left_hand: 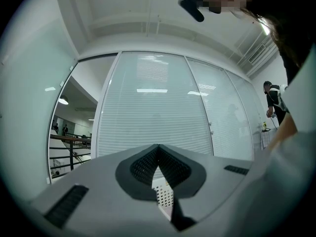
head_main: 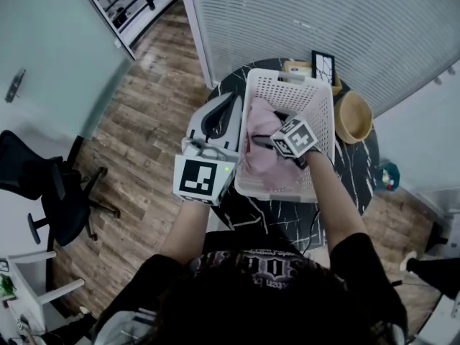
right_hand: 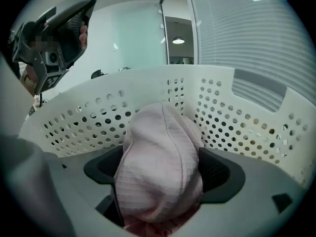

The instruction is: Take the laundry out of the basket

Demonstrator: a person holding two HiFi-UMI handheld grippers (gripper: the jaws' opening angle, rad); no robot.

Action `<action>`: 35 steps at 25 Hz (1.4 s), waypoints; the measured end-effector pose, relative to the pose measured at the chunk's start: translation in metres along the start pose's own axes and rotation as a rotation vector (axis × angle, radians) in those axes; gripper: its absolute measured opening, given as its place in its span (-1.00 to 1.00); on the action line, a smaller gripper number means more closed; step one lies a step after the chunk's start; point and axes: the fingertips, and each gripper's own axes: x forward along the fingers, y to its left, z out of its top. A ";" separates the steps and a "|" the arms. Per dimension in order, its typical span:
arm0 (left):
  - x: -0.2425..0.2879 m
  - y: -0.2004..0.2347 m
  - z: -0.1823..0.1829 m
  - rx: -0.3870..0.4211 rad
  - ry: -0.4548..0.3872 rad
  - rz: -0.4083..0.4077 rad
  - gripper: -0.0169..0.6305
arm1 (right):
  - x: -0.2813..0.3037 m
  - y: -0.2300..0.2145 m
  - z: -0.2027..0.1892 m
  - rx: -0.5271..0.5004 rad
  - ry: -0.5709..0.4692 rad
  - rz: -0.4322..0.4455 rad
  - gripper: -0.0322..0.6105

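Observation:
A white perforated laundry basket stands on a round dark table. Pink laundry lies bunched inside it. My right gripper reaches down into the basket from the right. In the right gripper view its jaws stand wide around a rounded bundle of the pink cloth, which fills the gap between the pads. My left gripper hovers just outside the basket's left wall. Its jaws meet at the tips, and nothing is between them. A bit of the basket wall shows through the slit.
A wooden bowl and a small framed picture sit on the table right of and behind the basket. A black office chair stands on the wood floor at left. A blind-covered glass wall runs behind the table.

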 end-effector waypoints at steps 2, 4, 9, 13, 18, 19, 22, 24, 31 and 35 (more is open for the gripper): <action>0.001 0.001 -0.002 0.002 0.006 -0.003 -0.95 | 0.005 0.000 -0.003 0.013 0.014 0.019 0.53; 0.002 0.001 -0.002 0.004 0.008 -0.008 -0.94 | 0.008 -0.001 -0.005 0.031 0.028 0.040 0.53; 0.003 0.003 0.000 0.013 0.006 -0.017 -0.94 | 0.014 -0.005 -0.009 0.027 0.051 0.027 0.52; 0.004 0.002 0.000 0.018 0.008 -0.024 -0.94 | 0.014 -0.006 -0.010 0.036 0.053 0.014 0.51; 0.005 0.000 -0.001 0.017 0.006 -0.032 -0.95 | 0.012 -0.010 -0.008 0.031 0.048 -0.023 0.16; 0.005 0.000 -0.001 0.016 0.006 -0.032 -0.94 | 0.011 -0.010 -0.007 0.030 0.042 -0.025 0.10; 0.004 0.001 -0.001 0.007 0.008 -0.032 -0.95 | 0.006 -0.009 -0.003 0.041 0.019 -0.021 -0.17; 0.004 0.000 -0.001 0.005 0.009 -0.034 -0.94 | 0.003 -0.008 -0.003 0.049 0.009 -0.018 -0.25; 0.004 -0.002 0.002 0.005 0.003 -0.040 -0.95 | -0.004 -0.005 0.001 0.036 -0.018 -0.021 -0.41; 0.003 -0.004 0.002 0.010 -0.005 -0.042 -0.94 | -0.011 -0.005 0.000 0.043 -0.030 -0.045 -0.47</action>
